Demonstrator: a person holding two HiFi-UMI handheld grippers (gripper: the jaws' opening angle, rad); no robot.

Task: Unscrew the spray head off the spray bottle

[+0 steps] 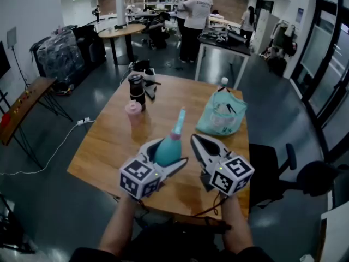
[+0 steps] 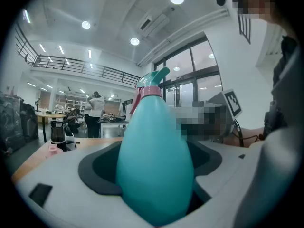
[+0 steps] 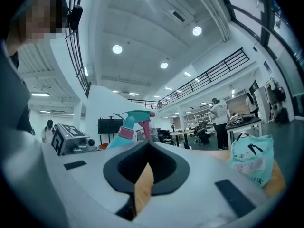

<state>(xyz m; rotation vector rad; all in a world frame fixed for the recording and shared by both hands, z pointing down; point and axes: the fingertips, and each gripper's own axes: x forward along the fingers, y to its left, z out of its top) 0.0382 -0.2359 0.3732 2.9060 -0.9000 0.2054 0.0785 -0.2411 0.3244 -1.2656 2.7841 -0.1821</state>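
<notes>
Head view shows the left tool [image 1: 168, 153] clamped around the wide lower body of the teal bottle [image 1: 165, 150], over the near part of the wooden table [image 1: 109, 146]. The bottle stands roughly upright, with its pink collar [image 1: 175, 136] and teal spray head [image 1: 179, 120] screwed on at the top; whether its base touches the table cannot be told. The right tool [image 1: 196, 140] sits just to the right of the bottle, apart from it, with its tip pointing far and slightly left. Its jaws are pressed together with nothing between them; in the right gripper view only a sliver of table shows through the gap at their base, and the spray head rises beyond them on the left. In the left gripper view the bottle fills the space between the jaws, both dark pads pressing on its sides, with the spray head tipped to the right at the top. Further back on the table, a pink cup [image 1: 133, 111] stands on the left with a dark tumbler [image 1: 136, 90] just behind it. A teal bag [image 1: 221, 114] lies to the right.
</notes>
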